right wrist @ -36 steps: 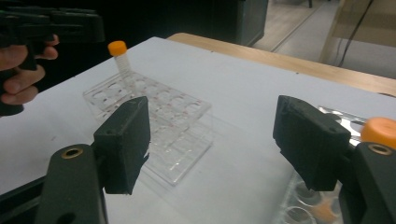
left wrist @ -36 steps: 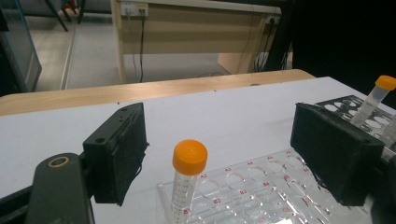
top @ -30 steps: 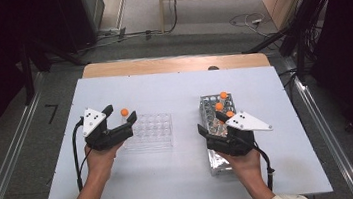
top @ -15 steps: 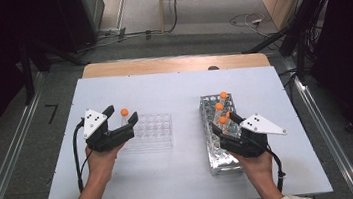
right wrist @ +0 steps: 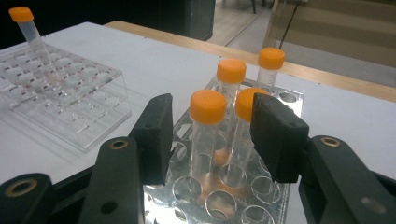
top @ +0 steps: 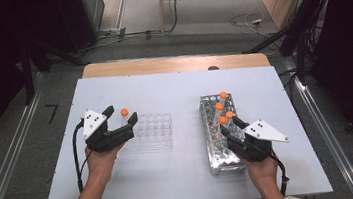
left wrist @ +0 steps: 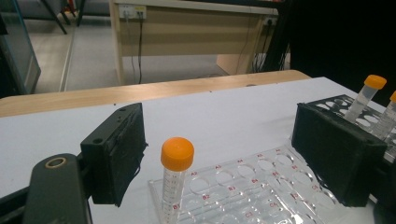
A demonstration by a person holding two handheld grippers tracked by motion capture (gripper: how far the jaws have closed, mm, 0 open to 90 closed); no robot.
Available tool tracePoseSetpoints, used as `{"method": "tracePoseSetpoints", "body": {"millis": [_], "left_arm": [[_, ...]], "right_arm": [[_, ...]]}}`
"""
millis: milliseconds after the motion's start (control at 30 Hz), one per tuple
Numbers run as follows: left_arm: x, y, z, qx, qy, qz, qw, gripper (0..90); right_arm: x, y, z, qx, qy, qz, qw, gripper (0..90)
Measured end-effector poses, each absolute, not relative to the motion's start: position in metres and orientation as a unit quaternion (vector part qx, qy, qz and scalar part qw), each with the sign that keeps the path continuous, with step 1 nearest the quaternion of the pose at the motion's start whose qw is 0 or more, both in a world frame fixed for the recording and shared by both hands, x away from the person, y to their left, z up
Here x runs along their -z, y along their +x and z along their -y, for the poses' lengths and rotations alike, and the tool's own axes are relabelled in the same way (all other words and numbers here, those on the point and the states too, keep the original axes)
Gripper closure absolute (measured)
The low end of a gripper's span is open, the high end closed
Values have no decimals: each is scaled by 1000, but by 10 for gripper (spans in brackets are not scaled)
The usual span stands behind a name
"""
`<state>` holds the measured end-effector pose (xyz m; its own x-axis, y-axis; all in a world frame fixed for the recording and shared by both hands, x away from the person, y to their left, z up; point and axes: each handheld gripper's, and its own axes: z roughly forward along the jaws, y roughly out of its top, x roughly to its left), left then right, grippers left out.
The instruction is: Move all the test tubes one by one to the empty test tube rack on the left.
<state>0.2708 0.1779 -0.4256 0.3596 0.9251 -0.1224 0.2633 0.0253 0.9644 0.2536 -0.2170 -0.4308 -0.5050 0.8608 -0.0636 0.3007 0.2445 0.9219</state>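
Right gripper (right wrist: 210, 135) jaws have just been closing, with the nearest orange-capped tube (right wrist: 208, 128) between them; pads not yet on it, gaps show on both sides, so not gripped. In the high view this gripper (top: 232, 126) sits at 5 o'clock on the table, tips over the near end of the tube cluster.

The target tube stands upright in the metal tube rack (right wrist: 275, 196), in the front row. A second capped tube (right wrist: 245, 114) stands just beside it at its 3 o'clock and is partly behind the right-hand pad. Two more tubes stand at 12 to 1 o'clock, farther back.

To do this step well: the pads should meet the chosen tube just below the cap, centred. The right-hand pad looks at risk of catching the neighbour's cap, so shift slightly toward 9 o'clock before closing fully. Then lift straight up so the tube clears its hole without tilting.

Left gripper (left wrist: 224, 158) is released and wide, jaws either side of a single orange-capped tube (left wrist: 175, 179) standing in the clear plastic rack (left wrist: 261, 186), not touching it. In the high view it (top: 123, 121) is at 9 o'clock on the white table (top: 173, 90).
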Motion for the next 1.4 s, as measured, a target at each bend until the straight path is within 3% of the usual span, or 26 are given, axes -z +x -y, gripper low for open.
{"method": "tracePoseSetpoints", "body": {"millis": [200,333,467,567,733,933,1400], "left_arm": [[426,271,-177,-309,626,-475,536,176],[426,271,-177,-309,626,-476,535,176],[426,270,-178,-309,626,-475,536,177],[426,271,-178,-307,626,-476,537,177],[426,271,-178,-306,625,-476,537,178],[427,271,-177,-305,626,-476,537,178],[427,271,-177,-305,630,-474,534,178]], "right_arm": [[436,257,223,-473,412,-735,258,497],[436,260,216,-448,415,-749,257,531],[435,261,212,-432,403,-757,278,567],[439,258,211,-405,364,-770,334,617],[442,265,216,-431,388,-767,274,587],[444,272,220,-445,392,-767,247,601],[453,282,217,-434,361,-790,240,677]]}}
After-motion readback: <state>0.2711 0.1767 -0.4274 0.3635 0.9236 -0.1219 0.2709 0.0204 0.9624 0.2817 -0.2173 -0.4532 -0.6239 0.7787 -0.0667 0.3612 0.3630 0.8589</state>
